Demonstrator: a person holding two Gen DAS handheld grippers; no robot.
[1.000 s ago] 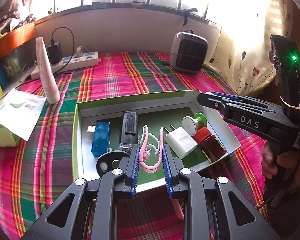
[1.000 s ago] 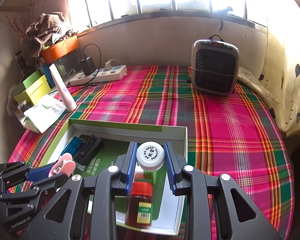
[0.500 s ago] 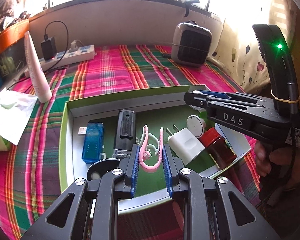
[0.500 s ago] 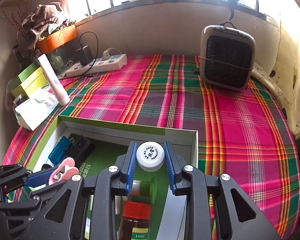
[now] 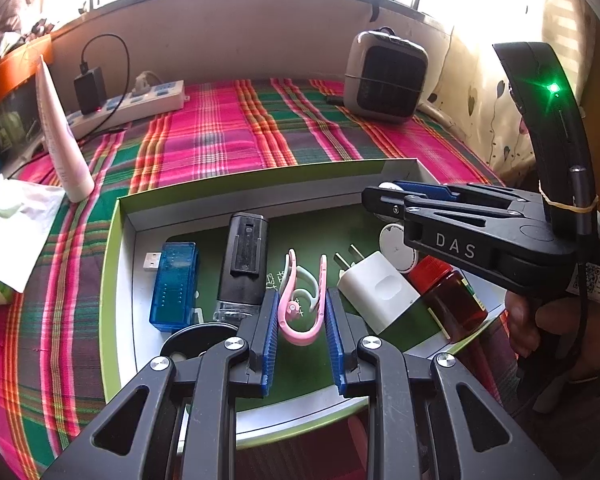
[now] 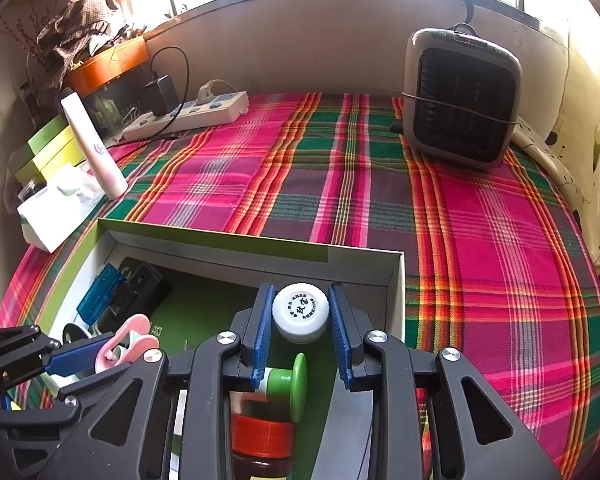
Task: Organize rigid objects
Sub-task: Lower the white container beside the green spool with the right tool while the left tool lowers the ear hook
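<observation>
A shallow box [image 5: 260, 180] with green rim and dark green floor lies on the plaid cloth. My left gripper [image 5: 300, 312] is shut on a pink clip [image 5: 300, 332], held just above the box floor. My right gripper [image 6: 300, 316] is shut on a small white bottle [image 6: 300, 312] over the box's far right corner; it also shows in the left wrist view [image 5: 384, 194]. In the box lie a blue USB device [image 5: 174, 284], a black device [image 5: 244, 256], a white charger plug [image 5: 380, 292], a red-capped amber bottle [image 5: 456, 300], a white round lid [image 5: 398, 244] and a black disc [image 5: 192, 338].
A grey fan heater [image 6: 460, 100] stands at the back right. A white power strip [image 6: 188, 114], a white tube [image 6: 96, 148], a tissue pack [image 6: 56, 204] and green boxes [image 6: 48, 148] sit along the left. A green-knobbed item [image 6: 288, 380] lies in the box under my right gripper.
Both grippers have moved forward over the box, keeping hold of the pink clip and the white bottle. The right gripper now reaches the box's far right corner.
</observation>
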